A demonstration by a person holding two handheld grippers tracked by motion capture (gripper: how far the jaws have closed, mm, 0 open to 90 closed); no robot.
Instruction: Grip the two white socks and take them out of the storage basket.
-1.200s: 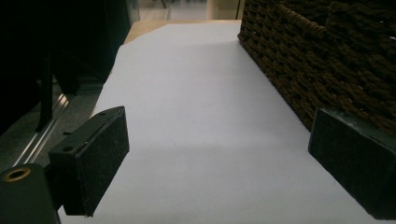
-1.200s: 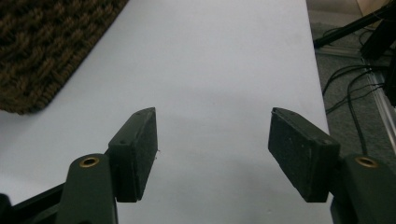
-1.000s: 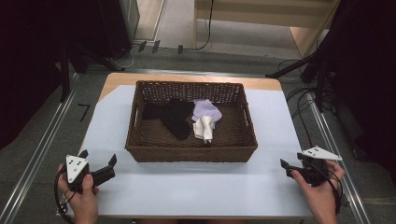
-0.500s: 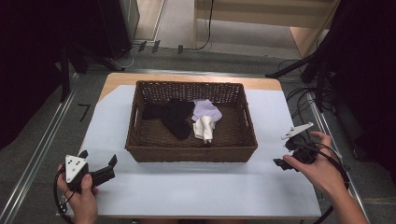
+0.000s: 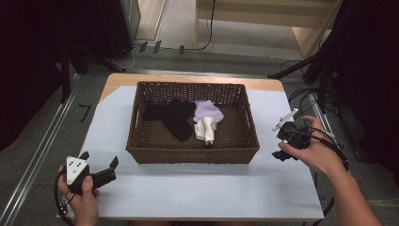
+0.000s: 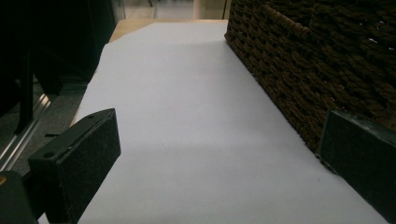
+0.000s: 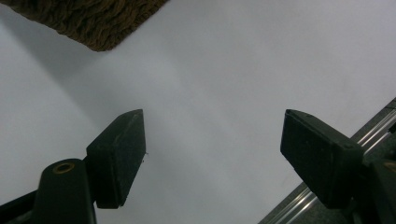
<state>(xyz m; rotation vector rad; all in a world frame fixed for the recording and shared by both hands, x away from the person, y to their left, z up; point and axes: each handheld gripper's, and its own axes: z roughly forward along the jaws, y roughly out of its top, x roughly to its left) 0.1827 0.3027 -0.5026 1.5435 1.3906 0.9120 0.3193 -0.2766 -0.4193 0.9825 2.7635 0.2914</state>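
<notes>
A dark brown wicker basket (image 5: 193,154) stands mid-table on the white table cover (image 5: 197,188). Inside it lie a black cloth (image 5: 174,117), a lilac cloth (image 5: 208,111) and a white cloth (image 5: 206,129). My left gripper (image 5: 99,159) rests at the front left, open and empty, aimed along the basket's left wall (image 6: 317,60); in the left gripper view its jaws (image 6: 219,140) stand wide apart over bare cover. My right gripper (image 5: 277,141) is held up beside the basket's right end, open with nothing in it. In the right gripper view (image 7: 212,135) it points down at the cover, the basket's corner (image 7: 93,18) at top left.
The wooden table edge (image 5: 188,79) shows behind the basket. Metal rails (image 5: 37,155) run along the floor at left, and cables (image 5: 306,96) lie at right. A rail (image 7: 373,128) borders the cover's right edge.
The right hand has lifted its gripper off the front right of the table and carried it forward toward the basket's right end, tilting it downward. The left gripper has stayed put.
</notes>
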